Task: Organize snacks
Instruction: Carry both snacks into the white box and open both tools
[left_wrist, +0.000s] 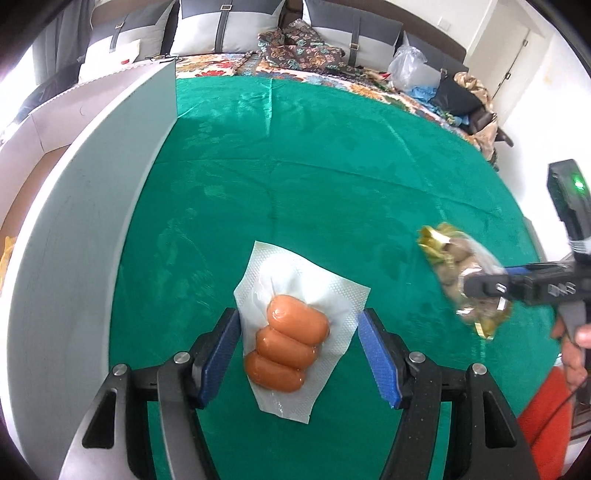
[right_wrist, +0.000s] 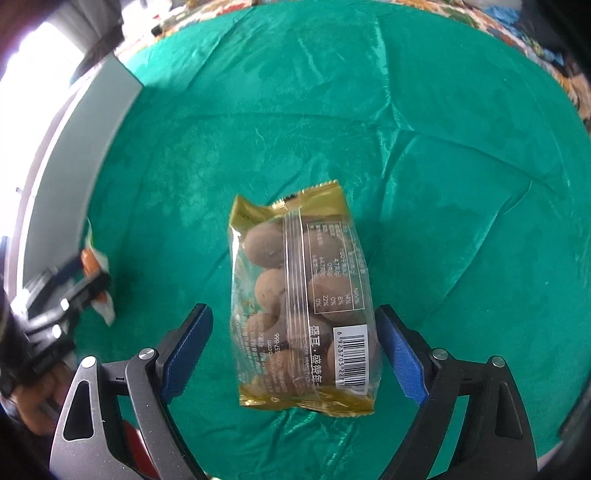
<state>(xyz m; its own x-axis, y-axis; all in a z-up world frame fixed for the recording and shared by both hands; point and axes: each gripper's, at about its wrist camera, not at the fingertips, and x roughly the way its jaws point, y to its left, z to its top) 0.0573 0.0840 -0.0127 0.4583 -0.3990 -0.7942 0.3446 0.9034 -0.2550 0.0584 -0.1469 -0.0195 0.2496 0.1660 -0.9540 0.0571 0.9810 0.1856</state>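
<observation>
Left wrist view: the left gripper (left_wrist: 298, 354) has its blue pads pinched on the side edges of a vacuum-sealed sausage pack (left_wrist: 291, 343), three sausages sitting between the jaws above the green cloth (left_wrist: 295, 166). A white box wall (left_wrist: 92, 206) stands just left. Right wrist view: the right gripper (right_wrist: 293, 354) is spread around a gold-trimmed bag of brown round snacks (right_wrist: 303, 302); the right pad touches it, the left stands clear.

A creased, shiny green cloth (left_wrist: 314, 177) covers what seems a bed; a tall grey-white box wall (left_wrist: 92, 206) stands at its left edge.
</observation>
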